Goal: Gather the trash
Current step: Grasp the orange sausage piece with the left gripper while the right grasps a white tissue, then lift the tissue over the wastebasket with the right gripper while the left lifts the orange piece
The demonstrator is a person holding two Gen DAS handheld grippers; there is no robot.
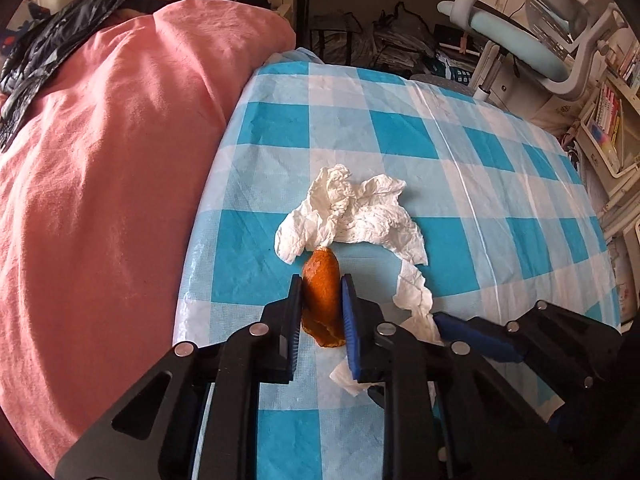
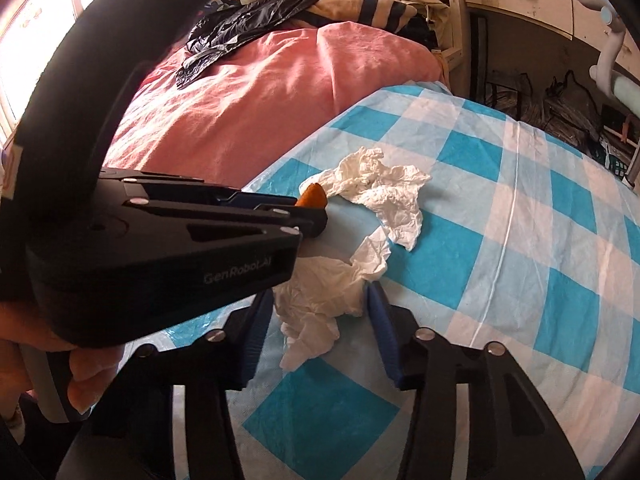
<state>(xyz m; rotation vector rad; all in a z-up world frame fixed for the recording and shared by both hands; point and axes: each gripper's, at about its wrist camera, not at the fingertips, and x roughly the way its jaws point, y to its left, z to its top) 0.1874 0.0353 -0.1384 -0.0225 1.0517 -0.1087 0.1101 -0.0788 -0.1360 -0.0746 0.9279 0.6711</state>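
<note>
Left wrist: left gripper [image 1: 321, 292] clamps orange peel [image 1: 322, 296] nr cloth edge; right gripper [image 2: 316, 312] straddles tissue [image 2: 320, 292], not clenched.

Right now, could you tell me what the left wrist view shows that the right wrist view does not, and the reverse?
Only the left wrist view shows the orange peel nearly whole, pressed between the left tool pads, and a pale blue desk chair.

Only the right wrist view shows the person's hand on the left tool's handle, the window light, and the right tool straddling the tissue's near end.

Both share the crumpled white tissue, the blue checked cloth, the pink blanket and the black bag.
</note>
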